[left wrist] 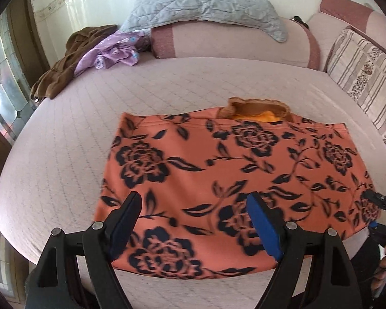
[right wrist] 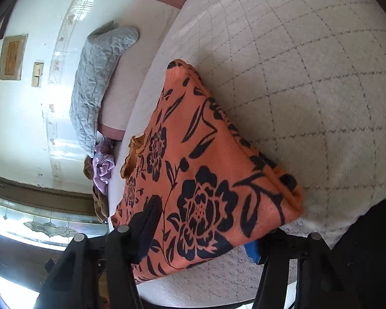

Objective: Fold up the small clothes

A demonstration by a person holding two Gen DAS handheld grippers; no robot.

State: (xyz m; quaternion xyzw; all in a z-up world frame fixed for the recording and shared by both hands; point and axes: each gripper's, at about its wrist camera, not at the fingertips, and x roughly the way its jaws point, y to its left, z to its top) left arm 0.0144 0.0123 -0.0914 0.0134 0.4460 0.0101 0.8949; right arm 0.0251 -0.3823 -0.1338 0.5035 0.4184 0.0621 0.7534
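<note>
An orange garment with a black flower print lies folded flat on the pale quilted bed cover. A brown collar with yellow lining sticks out at its far edge. My left gripper hovers open over the garment's near edge, touching nothing. In the right wrist view the garment fills the middle. My right gripper is open with the garment's corner lying between its fingers; one finger rests above the cloth, the blue pad below. The right gripper also shows at the left view's right edge.
A brown garment and a purple one lie heaped at the far left of the bed. A grey quilted pillow rests on a pink bolster. A striped floral cushion stands at the right. A window is at the left.
</note>
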